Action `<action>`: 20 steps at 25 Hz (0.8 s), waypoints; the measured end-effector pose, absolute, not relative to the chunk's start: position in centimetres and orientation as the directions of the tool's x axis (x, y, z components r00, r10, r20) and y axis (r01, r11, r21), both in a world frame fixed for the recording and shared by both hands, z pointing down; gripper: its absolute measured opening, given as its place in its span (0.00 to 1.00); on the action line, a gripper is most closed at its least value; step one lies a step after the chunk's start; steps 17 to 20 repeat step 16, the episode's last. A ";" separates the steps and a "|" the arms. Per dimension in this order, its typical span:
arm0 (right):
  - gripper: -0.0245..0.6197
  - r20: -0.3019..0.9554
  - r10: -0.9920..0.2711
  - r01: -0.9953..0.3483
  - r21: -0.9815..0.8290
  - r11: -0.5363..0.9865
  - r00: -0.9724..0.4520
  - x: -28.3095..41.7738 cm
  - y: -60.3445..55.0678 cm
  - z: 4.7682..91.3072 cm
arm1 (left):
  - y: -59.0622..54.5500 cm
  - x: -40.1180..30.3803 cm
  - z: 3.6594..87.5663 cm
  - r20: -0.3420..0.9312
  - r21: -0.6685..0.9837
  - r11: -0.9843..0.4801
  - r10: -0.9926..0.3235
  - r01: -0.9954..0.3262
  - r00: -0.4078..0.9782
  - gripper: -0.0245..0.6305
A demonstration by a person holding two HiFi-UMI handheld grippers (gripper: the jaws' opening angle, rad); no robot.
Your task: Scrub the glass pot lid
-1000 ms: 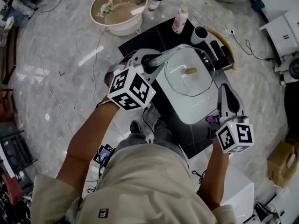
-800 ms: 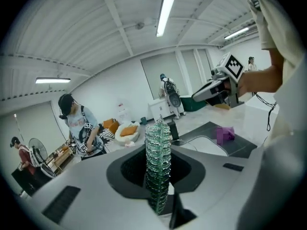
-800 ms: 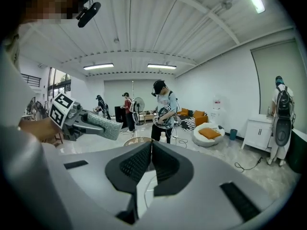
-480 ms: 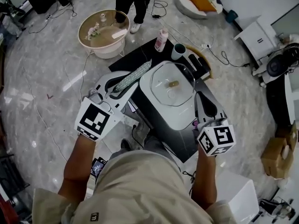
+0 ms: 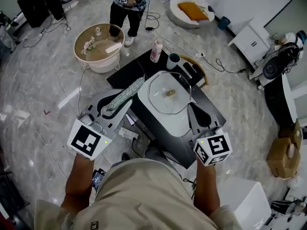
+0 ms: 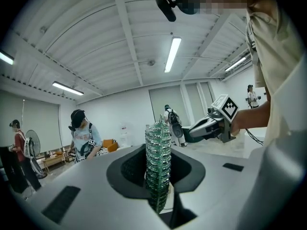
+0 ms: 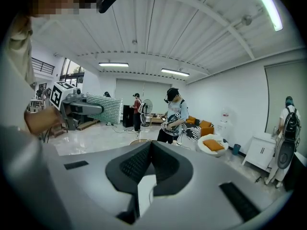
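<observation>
Glass pot lid (image 5: 159,98) lies flat in the white basin (image 5: 169,122) at centre frame, on the black table (image 5: 135,56). Its knob (image 5: 170,93) faces up at the camera. Outline is near round, so no clear long axis.

Left gripper (image 5: 115,106), left of the basin, is clamped on one end of a green mesh scrubber (image 5: 127,92). Probably gripped by the end so the free length can wipe. The strip's long axis runs lower left to upper right, tip aimed at the lid's near rim, not touching it.

Right gripper (image 5: 193,108) sits at the basin's lower right, jaws pressed together on nothing. Likely waiting to steady the lid.

Both gripper views look out level across the room, not down at the glass.
</observation>
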State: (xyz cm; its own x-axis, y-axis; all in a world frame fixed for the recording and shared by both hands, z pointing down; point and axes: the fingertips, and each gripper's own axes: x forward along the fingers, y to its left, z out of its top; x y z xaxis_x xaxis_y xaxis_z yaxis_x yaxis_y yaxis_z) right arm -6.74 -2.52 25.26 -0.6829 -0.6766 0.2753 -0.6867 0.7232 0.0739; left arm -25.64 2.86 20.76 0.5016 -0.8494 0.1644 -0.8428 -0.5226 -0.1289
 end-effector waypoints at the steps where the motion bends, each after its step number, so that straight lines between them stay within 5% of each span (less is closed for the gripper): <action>1: 0.07 0.275 -0.677 -0.687 0.076 0.723 -0.683 -6.8 -2.2 25.2 | 3.1 -25.7 20.8 0.164 -0.128 -0.525 -0.848 -0.842 0.504 0.17; 20: 0.07 0.261 -0.726 -0.727 0.111 0.677 -0.636 -5.6 0.2 23.6 | 4.1 -25.8 20.4 0.137 -0.115 -0.578 -0.815 -0.808 0.563 0.17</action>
